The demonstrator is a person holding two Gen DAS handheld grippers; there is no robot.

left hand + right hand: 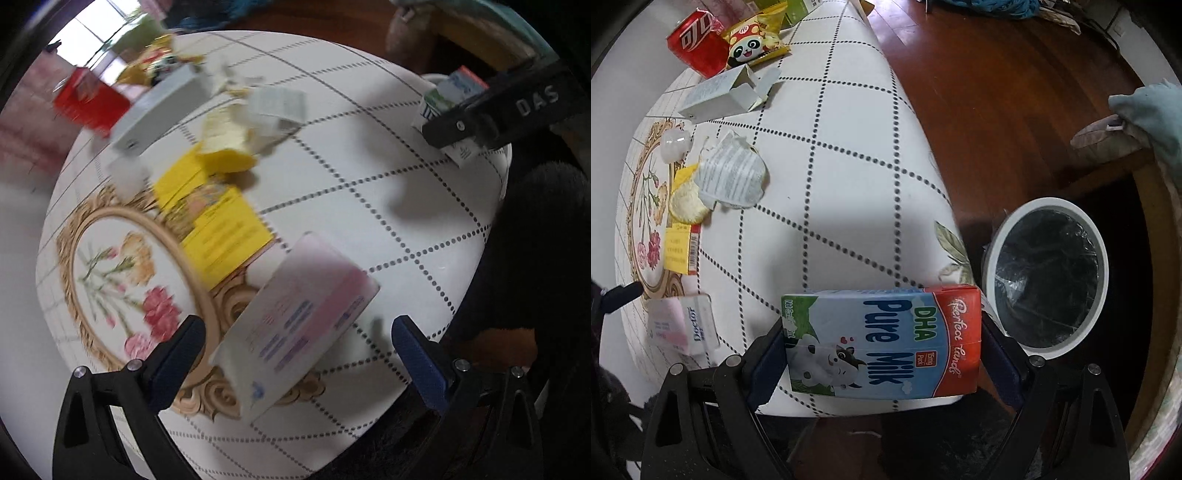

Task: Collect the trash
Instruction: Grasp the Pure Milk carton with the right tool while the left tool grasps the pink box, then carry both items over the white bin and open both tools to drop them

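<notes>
My right gripper (pixel 882 343) is shut on a blue and red Pure Milk carton (pixel 882 343), with a pad against each end, at the table's near edge. The same carton (pixel 454 92) shows in the left wrist view under that gripper's black finger. My left gripper (pixel 297 332) points down, open, over a pink and white box (pixel 295 317) that lies between its fingers untouched. That box (pixel 683 325) lies at the lower left in the right wrist view. A white trash bin (pixel 1049 202) with a black liner stands on the floor just right of the table.
On the white dotted tablecloth (pixel 849 147) lie a yellow box (pixel 679 247), a crumpled wrapper (pixel 733 177), an open grey carton (pixel 716 94), a panda snack bag (pixel 753 44) and a red can (pixel 698 40). Dark wooden floor (pixel 997 92) lies beyond the table.
</notes>
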